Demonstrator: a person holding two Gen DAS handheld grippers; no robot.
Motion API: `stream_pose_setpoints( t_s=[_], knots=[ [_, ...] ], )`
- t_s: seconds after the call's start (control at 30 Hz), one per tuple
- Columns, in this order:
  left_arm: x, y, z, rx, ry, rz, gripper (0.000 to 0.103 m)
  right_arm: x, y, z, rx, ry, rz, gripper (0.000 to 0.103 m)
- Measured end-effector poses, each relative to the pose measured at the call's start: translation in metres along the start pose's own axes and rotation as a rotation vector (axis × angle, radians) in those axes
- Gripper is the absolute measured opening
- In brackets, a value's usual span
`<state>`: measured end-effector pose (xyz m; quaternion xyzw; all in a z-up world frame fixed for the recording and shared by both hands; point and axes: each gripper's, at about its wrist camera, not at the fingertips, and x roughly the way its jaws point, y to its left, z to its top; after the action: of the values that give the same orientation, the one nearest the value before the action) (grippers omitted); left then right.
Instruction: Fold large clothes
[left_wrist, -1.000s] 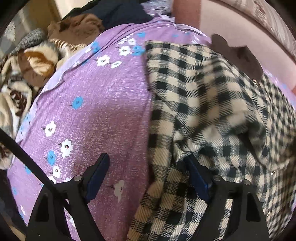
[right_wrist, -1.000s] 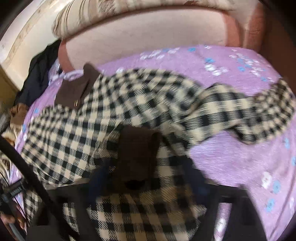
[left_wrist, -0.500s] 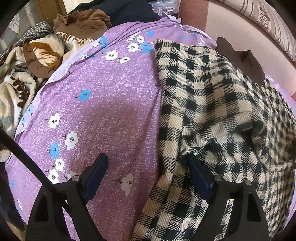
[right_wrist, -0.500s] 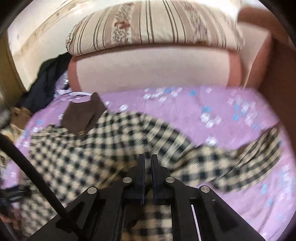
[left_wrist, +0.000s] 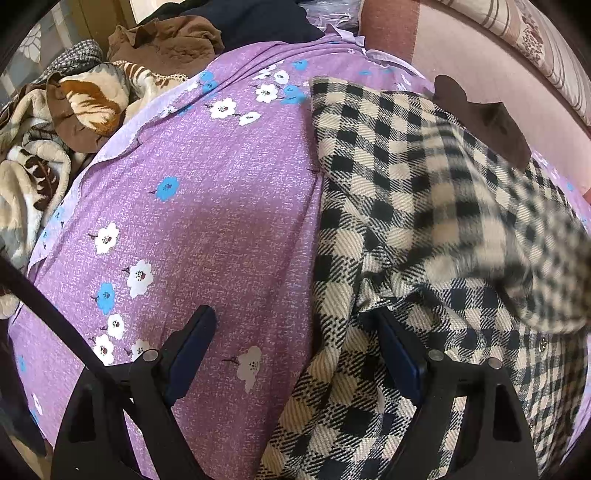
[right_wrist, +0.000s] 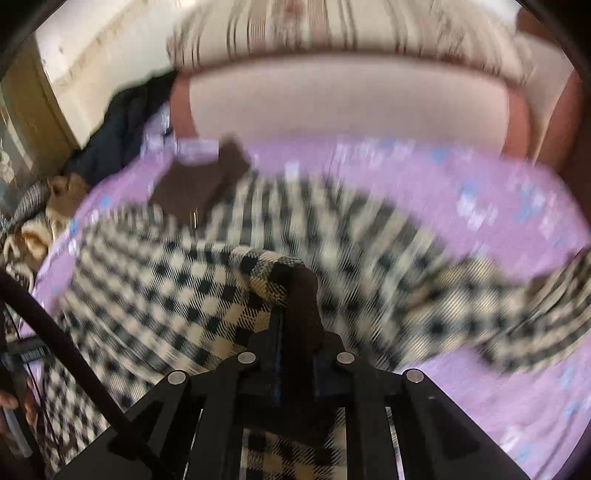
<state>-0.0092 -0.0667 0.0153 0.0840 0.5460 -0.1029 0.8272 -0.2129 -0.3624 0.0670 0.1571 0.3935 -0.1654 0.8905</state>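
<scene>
Left wrist: left gripper (left_wrist: 291, 354) jaws spread wide, nothing pinched, over edge of checked shirt (left_wrist: 406, 206) spread on purple sheet (left_wrist: 207, 206); right finger on fabric, left over sheet. Blanket pile (left_wrist: 55, 122) beyond sheet's left edge.

Right wrist, blurred: right gripper (right_wrist: 293, 314) jaws just closed, pinching brown cuff (right_wrist: 301, 295) of shirt (right_wrist: 166, 295); sleeve trails right. Headboard (right_wrist: 347, 96) behind.

From the left wrist we look steeply down, close over the checked coat (left_wrist: 406, 206), from the right wrist shallower across the checked coat (right_wrist: 155, 295) toward the headboard (right_wrist: 347, 107), both views sharing the coat.
</scene>
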Motion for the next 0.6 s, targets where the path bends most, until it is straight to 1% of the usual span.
stream_pose_setpoints(
  t_s=[0.03, 0.07, 0.1, 0.17, 0.2, 0.23, 0.27, 0.3, 0.37, 0.4, 0.43, 0.47, 0.53, 0.6],
  knots=[
    [0.000, -0.001, 0.000, 0.003, 0.000, 0.002, 0.085, -0.008, -0.002, 0.006, 0.002, -0.040, -0.018, 0.013],
    [0.001, -0.002, 0.000, 0.008, -0.002, 0.004, 0.085, -0.008, -0.004, 0.010, 0.000, -0.051, -0.030, 0.013],
    [0.001, -0.002, 0.000, 0.012, -0.002, 0.006, 0.085, -0.004, -0.007, 0.012, 0.002, -0.043, -0.035, 0.013],
    [0.002, -0.002, 0.001, 0.008, -0.001, 0.006, 0.085, 0.015, -0.012, 0.011, 0.019, 0.006, -0.043, 0.014],
    [0.002, -0.002, 0.001, 0.006, 0.000, 0.005, 0.085, 0.024, -0.013, 0.009, 0.022, 0.031, -0.054, 0.017],
    [0.002, -0.002, 0.001, 0.003, 0.001, 0.003, 0.085, 0.034, -0.015, 0.009, 0.016, 0.067, -0.078, 0.031],
    [0.001, -0.001, 0.001, -0.001, 0.002, -0.002, 0.085, 0.040, -0.017, 0.007, 0.010, 0.096, -0.108, 0.036],
    [0.000, 0.000, 0.001, -0.007, 0.004, -0.008, 0.085, 0.042, -0.019, 0.006, 0.009, 0.110, -0.125, 0.037],
    [-0.005, 0.004, 0.001, -0.026, 0.001, -0.026, 0.085, 0.026, -0.027, 0.007, 0.041, 0.069, -0.121, 0.042],
    [-0.009, 0.006, 0.001, -0.034, -0.009, -0.039, 0.085, 0.015, -0.030, 0.007, 0.054, 0.040, -0.139, 0.052],
    [-0.016, 0.007, 0.001, -0.041, -0.028, -0.054, 0.085, 0.007, -0.031, 0.008, 0.057, 0.022, -0.154, 0.060],
    [-0.023, 0.007, 0.000, -0.042, -0.046, -0.065, 0.085, -0.006, -0.030, 0.007, 0.053, 0.004, -0.164, 0.060],
    [-0.037, 0.004, 0.000, -0.042, -0.100, -0.081, 0.085, -0.020, -0.028, 0.007, 0.049, 0.001, -0.131, 0.060],
    [-0.046, -0.005, 0.001, -0.033, -0.148, -0.089, 0.085, -0.024, -0.019, 0.001, 0.047, 0.040, -0.030, 0.060]
  ],
)
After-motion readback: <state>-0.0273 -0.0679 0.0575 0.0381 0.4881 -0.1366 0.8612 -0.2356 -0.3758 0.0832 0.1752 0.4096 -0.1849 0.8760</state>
